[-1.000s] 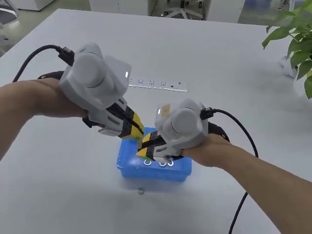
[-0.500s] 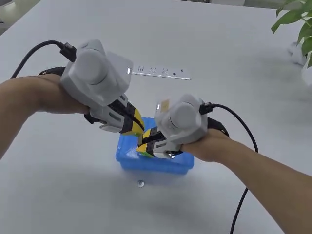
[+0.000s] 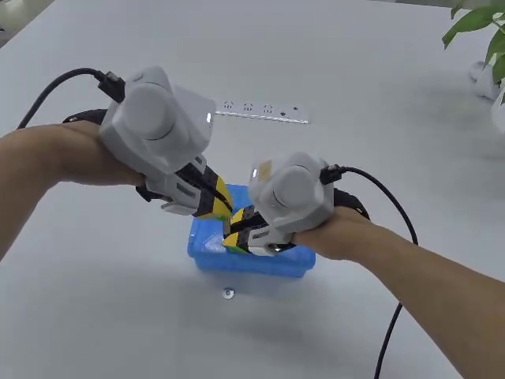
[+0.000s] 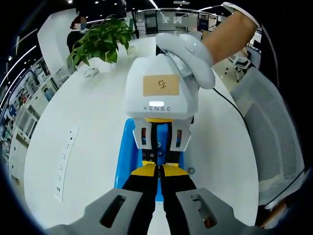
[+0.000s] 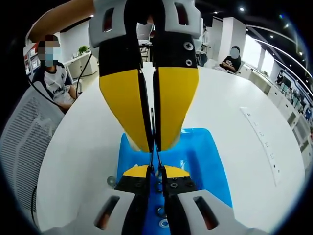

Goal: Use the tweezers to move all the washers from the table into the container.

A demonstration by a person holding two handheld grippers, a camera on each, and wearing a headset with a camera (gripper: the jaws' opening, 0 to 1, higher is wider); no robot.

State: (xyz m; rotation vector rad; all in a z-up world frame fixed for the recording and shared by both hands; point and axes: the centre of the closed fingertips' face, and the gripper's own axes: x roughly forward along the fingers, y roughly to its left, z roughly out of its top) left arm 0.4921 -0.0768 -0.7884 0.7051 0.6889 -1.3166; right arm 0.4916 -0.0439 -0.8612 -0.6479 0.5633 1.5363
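A blue container (image 3: pixel 260 266) sits on the white table (image 3: pixel 95 316). My left gripper (image 3: pixel 225 207) and right gripper (image 3: pixel 233 234) meet tip to tip right above it. In the right gripper view, thin metal tweezers (image 5: pixel 152 147) run between the left gripper's (image 5: pixel 151 139) yellow pads and down into my right gripper's (image 5: pixel 155 172) own shut pads. The left gripper (image 4: pixel 157 171) is shut too, facing the right gripper (image 4: pixel 159 147). Washers (image 5: pixel 161 211) lie inside the container (image 5: pixel 203 156). One loose washer (image 3: pixel 228 294) lies on the table just in front of the container, also seen as a washer (image 5: pixel 111 181) beside it.
A white power strip (image 3: pixel 260 112) lies on the table beyond the grippers. A green plant (image 3: pixel 483 31) stands at the far right corner. Cables trail from both grippers. People sit in the background of the right gripper view.
The two grippers stay together over the container, sinking slightly toward it. The shift of the picture comes from the head camera. The loose washer has not moved.
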